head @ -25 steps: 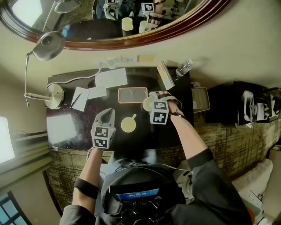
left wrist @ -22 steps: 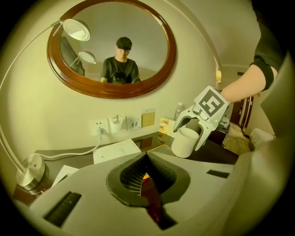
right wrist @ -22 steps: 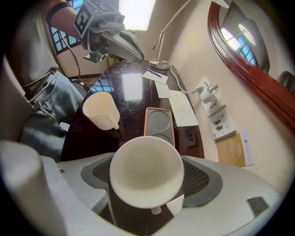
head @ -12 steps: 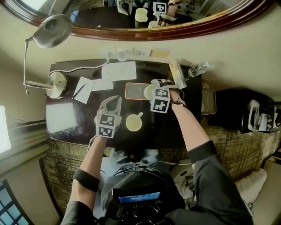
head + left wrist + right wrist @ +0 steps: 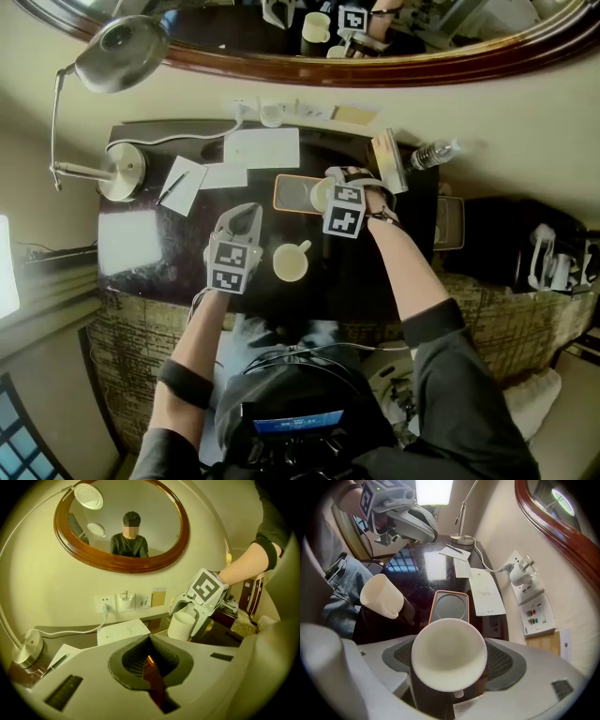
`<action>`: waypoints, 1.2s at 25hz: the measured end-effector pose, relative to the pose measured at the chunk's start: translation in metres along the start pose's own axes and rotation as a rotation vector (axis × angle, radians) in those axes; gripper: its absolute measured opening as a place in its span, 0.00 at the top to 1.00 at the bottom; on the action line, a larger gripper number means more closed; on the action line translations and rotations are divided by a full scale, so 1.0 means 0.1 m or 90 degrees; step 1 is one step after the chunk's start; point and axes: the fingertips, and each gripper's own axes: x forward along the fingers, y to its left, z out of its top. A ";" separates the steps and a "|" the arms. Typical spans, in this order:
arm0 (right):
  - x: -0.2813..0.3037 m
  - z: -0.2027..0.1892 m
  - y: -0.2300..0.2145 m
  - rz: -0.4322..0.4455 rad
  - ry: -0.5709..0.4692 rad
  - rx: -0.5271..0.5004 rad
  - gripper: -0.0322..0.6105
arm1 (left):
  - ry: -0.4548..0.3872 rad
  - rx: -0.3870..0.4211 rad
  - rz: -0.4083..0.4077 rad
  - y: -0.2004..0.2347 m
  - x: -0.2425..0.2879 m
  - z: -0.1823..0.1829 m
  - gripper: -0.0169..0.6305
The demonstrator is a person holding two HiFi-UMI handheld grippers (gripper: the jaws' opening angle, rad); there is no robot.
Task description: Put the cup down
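- Two grippers work over the dark desk [image 5: 169, 272]. Nearest the person, at 8 o'clock of the desk in the head view, the left gripper [image 5: 149, 654] hangs with its fingers [image 5: 133, 663] pressed together on nothing.
- At 3 o'clock of it, a second cup [image 5: 291, 262] stands upright on the desk with its handle toward 1 o'clock, apart from both grippers.
- Farther on, at 1 o'clock of that second cup, the right gripper [image 5: 326, 190] points steeply down. Its fingers [image 5: 506, 660] pinch the cup [image 5: 449, 653] by its sides, mouth up and empty.
- The cup is low over the right end of an orange-rimmed tray [image 5: 292, 195]. In the right gripper view the tray stretches away at 12 o'clock. I cannot tell whether the cup's base already touches anything.
- Beyond, sheets of paper [image 5: 261, 148] lie at 11 o'clock of the tray, and a wall socket [image 5: 520, 576] sits well apart on the wall.
- By my reading, the setting-down step is in hand and near its end.
- The next move calls for bringing the base down level and wholly onto one surface, not half on the tray's rim.
- After that the fingers should spread and draw straight up, clear of the cup's lip and away from the second cup at 7 o'clock.
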 end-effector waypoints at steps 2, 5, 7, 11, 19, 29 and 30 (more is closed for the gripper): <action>0.01 0.01 0.00 0.004 -0.008 0.009 0.26 | 0.001 -0.002 -0.001 0.01 0.00 -0.02 0.97; 0.00 0.03 0.00 -0.003 -0.026 0.016 0.22 | 0.003 -0.003 -0.003 0.01 0.01 -0.03 0.97; -0.02 0.04 -0.02 -0.012 -0.031 0.010 0.22 | 0.002 -0.002 -0.003 0.00 0.01 -0.03 0.97; -0.06 0.03 0.01 -0.011 -0.029 0.011 0.21 | 0.002 0.000 -0.003 -0.02 -0.01 -0.02 0.97; -0.49 0.11 0.02 -0.048 -0.064 0.026 0.27 | -0.005 0.012 -0.007 -0.10 -0.18 0.07 0.97; -1.23 0.03 0.39 -0.142 -0.145 0.117 0.68 | -0.019 0.014 0.004 -0.17 -0.60 0.12 0.97; -1.29 -0.01 0.43 -0.154 -0.158 0.139 0.75 | -0.019 0.014 0.005 -0.19 -0.64 0.12 0.97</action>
